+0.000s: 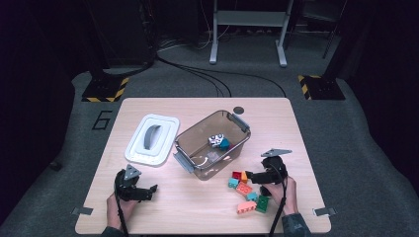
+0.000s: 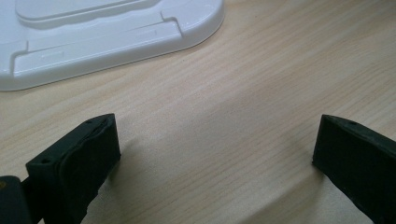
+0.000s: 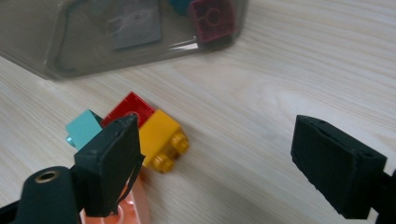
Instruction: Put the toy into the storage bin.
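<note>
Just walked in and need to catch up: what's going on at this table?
A person is working with toy bricks beside a clear plastic box whose white lid lies off to its left. The right hand-held gripper, jaws open, is over the loose bricks on the table, close to a yellow brick and a red brick, gripping nothing. A few pieces already lie in the box. The left hand-held gripper rests open on bare table near the lid.

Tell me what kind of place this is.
Probably a lab or studio set up for recording: a wooden table on grey carpet, yellow-and-black striped stand bases, loose cables across the floor, and dark surroundings.
</note>
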`<state>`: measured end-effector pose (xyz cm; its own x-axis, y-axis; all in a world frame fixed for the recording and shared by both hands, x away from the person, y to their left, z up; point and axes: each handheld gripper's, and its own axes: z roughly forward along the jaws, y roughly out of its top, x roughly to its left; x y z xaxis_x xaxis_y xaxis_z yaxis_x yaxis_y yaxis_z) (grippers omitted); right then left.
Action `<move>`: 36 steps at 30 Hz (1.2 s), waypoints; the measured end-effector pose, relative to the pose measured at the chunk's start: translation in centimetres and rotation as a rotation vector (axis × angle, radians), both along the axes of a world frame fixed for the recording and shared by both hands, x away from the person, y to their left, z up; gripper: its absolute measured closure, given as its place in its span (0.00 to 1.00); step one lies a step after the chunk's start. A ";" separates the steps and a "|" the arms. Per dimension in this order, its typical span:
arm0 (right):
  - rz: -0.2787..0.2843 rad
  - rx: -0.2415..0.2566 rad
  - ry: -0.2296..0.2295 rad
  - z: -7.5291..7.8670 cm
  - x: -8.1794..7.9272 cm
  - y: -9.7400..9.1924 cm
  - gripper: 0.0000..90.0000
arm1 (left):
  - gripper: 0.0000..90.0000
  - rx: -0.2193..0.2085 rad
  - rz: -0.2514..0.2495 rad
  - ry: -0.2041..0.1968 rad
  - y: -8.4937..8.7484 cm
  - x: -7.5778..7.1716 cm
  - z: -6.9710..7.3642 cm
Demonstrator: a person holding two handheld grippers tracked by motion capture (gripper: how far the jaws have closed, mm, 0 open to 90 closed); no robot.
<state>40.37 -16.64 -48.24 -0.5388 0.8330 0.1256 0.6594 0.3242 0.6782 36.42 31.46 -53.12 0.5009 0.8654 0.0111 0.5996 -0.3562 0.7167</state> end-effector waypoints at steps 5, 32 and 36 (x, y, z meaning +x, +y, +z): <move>0.005 0.009 0.032 -0.4 0.3 1.6 0.19 | 0.01 -0.001 0.001 -0.001 0.0 0.0 0.0; -0.016 -0.053 0.092 -0.8 0.4 1.4 0.73 | 0.01 -0.001 0.001 -0.001 0.0 0.0 0.0; -0.021 -0.057 0.090 -0.8 0.5 1.3 0.73 | 0.01 0.000 0.001 -0.001 0.0 0.0 0.0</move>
<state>40.89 -15.37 -49.08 -0.5099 0.8512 0.1245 0.7239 0.3463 0.5967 36.41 31.46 -53.12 0.4999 0.8660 0.0112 0.5994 -0.3553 0.7173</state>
